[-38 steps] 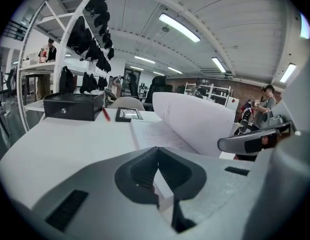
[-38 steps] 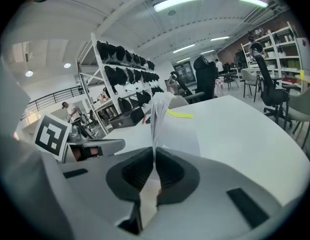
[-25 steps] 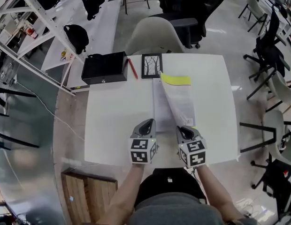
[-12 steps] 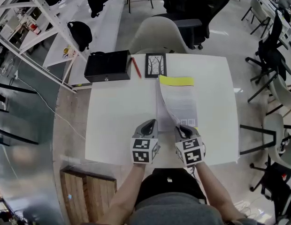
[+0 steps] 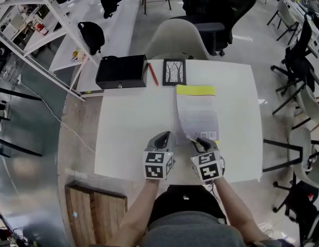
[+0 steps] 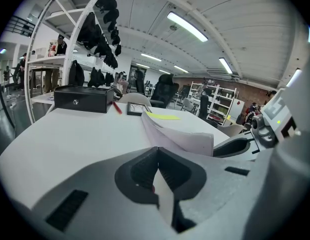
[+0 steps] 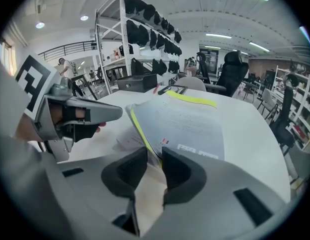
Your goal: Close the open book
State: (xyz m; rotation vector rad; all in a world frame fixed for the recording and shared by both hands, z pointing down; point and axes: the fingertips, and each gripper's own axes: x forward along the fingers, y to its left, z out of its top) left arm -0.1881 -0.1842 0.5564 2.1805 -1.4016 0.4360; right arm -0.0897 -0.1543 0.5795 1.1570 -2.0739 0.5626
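The book point(image 5: 198, 112) lies on the white table point(image 5: 128, 133), grey cover up with a yellow strip at its far end. The cover rests nearly flat on the pages, its near left corner still slightly raised. My right gripper point(image 5: 197, 142) is at that near corner. In the right gripper view point(image 7: 154, 156) its jaws are opening, with the cover's yellow edge point(image 7: 140, 134) between them and a gap showing. My left gripper point(image 5: 162, 137) hovers just left of the book point(image 6: 180, 136), shut with nothing in it point(image 6: 156, 151).
At the table's far edge stand a black box point(image 5: 121, 71), a red pen point(image 5: 153, 73) and a small framed picture point(image 5: 174, 71). A white chair point(image 5: 175, 40) is behind the table, and a wooden pallet point(image 5: 92, 210) lies on the floor at the near left.
The book's cover has swung from standing upright down to the right onto the pages. My right gripper followed it down at the near corner and its jaws have parted. The left gripper stayed put.
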